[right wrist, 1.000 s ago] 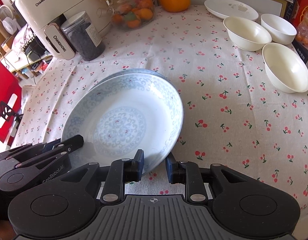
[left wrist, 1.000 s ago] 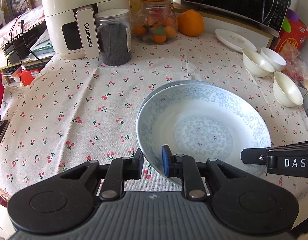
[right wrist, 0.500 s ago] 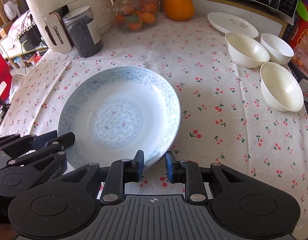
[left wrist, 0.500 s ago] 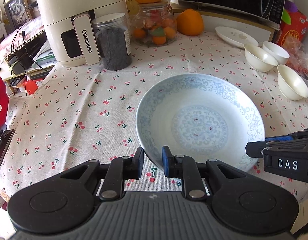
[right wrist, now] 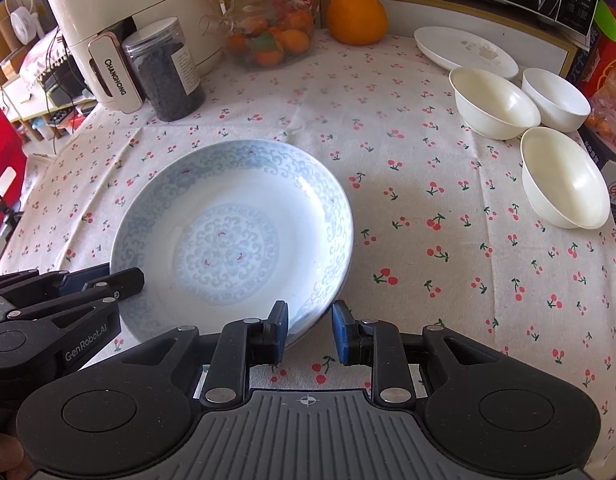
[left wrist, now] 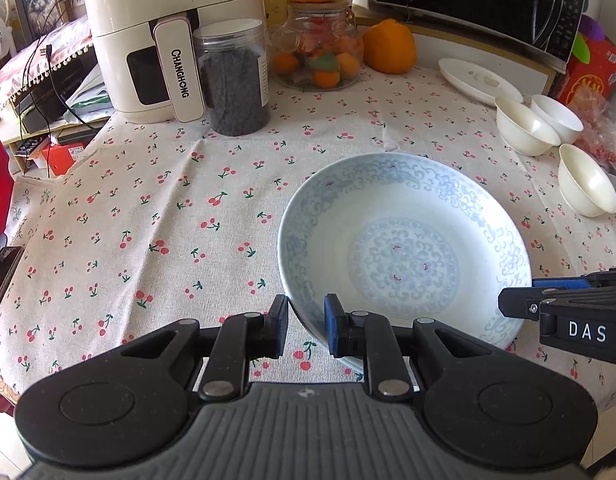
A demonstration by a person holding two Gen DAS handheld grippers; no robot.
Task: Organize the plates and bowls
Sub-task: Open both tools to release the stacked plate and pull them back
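Covering the table, the cherry-print cloth (left wrist: pixel 156 216) carries the blue-patterned plate (left wrist: pixel 403 248), whose near rim sits between the jaws of both claws. The left gripper (left wrist: pixel 306 326) is clamped on that rim at the plate's left, while the right gripper (right wrist: pixel 309 330) straddles the rim at its right with the outer pad standing off, so whether it presses I cannot tell. Only the right wrist view shows the white bowls (right wrist: pixel 491 102) and white plate (right wrist: pixel 463 52) in full.
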